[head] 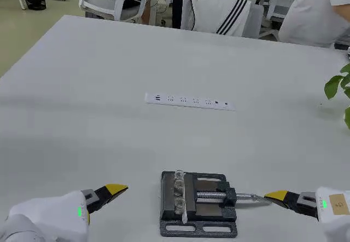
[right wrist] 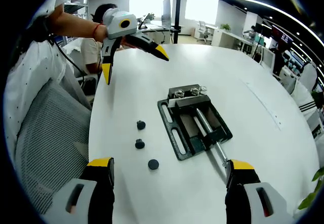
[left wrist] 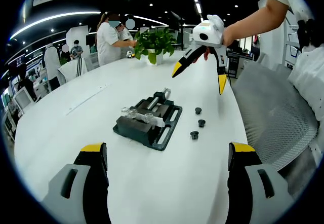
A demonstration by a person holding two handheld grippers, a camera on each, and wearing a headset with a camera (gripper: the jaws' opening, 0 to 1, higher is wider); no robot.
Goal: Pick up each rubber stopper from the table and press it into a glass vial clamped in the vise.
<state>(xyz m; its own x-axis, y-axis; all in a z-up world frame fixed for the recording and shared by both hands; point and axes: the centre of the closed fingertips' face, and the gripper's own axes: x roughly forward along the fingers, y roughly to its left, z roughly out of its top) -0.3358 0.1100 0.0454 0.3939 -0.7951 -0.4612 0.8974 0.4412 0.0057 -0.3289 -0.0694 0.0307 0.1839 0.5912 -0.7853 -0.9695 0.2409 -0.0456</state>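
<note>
A dark metal vise [head: 199, 205] stands near the table's front edge with small glass vials [head: 179, 190] clamped upright in its jaws. Its screw handle points toward my right gripper [head: 276, 196], which is open just beyond the handle's tip. My left gripper [head: 114, 190] is open to the left of the vise. In the right gripper view, three black rubber stoppers [right wrist: 141, 125] [right wrist: 139, 144] [right wrist: 153, 164] lie loose on the table between the vise [right wrist: 195, 120] and the table edge. The left gripper view shows the same stoppers [left wrist: 198, 110] beside the vise [left wrist: 149, 120]. Neither gripper holds anything.
A white power strip [head: 190, 101] lies across the middle of the table. Green plant leaves [head: 340, 86] reach in at the right edge. Chairs and people are behind the far edge. A mesh chair seat [right wrist: 48, 133] sits just off the near edge.
</note>
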